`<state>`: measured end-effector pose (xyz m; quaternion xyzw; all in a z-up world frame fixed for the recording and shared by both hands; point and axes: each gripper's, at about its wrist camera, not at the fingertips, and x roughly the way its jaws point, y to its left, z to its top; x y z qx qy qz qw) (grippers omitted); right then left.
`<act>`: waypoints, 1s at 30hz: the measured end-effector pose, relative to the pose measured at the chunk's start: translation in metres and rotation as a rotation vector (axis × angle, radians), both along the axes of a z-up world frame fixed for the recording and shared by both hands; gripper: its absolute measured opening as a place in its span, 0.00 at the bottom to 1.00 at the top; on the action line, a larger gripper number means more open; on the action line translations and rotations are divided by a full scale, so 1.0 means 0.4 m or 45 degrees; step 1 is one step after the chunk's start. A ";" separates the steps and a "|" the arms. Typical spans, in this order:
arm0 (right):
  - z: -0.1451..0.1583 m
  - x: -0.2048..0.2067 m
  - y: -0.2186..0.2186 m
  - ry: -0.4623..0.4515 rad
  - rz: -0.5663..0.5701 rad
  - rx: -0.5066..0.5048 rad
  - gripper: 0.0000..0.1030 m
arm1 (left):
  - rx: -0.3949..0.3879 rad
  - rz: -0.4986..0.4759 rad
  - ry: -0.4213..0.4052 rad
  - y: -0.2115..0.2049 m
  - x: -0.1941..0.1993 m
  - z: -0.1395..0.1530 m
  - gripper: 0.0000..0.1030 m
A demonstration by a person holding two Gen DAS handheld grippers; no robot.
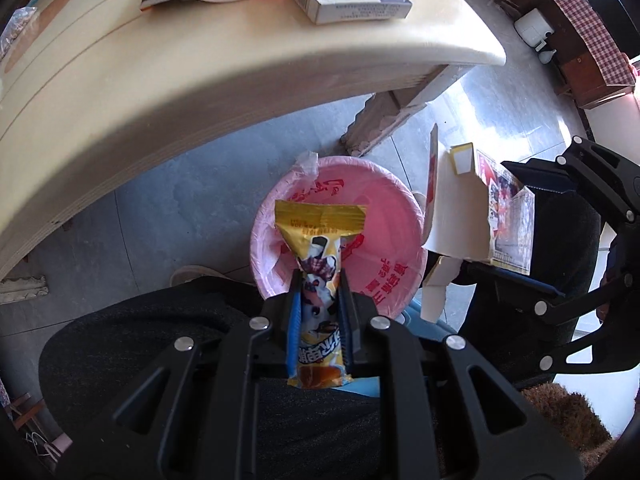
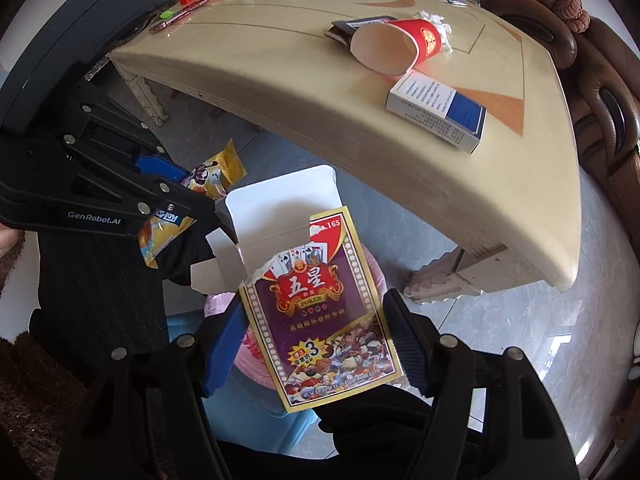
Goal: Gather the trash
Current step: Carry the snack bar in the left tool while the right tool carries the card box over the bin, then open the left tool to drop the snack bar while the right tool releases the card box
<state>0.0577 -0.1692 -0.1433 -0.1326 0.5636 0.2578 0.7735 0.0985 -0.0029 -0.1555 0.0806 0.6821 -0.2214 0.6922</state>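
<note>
My left gripper (image 1: 319, 280) pinched narrow on a glossy yellow snack wrapper (image 1: 320, 248), long axis along my fingers, my right gripper (image 2: 316, 320) half-wide clasping a torn cardboard card box (image 2: 320, 308), flap pointing away, both above a pink-lined bin (image 1: 384, 216), beside the cream table (image 1: 160, 92).
</note>
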 end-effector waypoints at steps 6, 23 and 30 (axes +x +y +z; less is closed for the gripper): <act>-0.067 -0.011 -0.011 0.050 -0.044 0.014 0.64 | 0.001 -0.004 0.093 -0.019 -0.013 -0.095 0.16; -0.290 0.010 -0.018 0.182 -0.163 0.001 0.64 | 0.064 0.021 0.272 -0.067 0.004 -0.331 0.16; -0.374 0.027 -0.023 0.241 -0.182 -0.008 0.64 | 0.073 0.057 0.356 -0.069 0.029 -0.396 0.16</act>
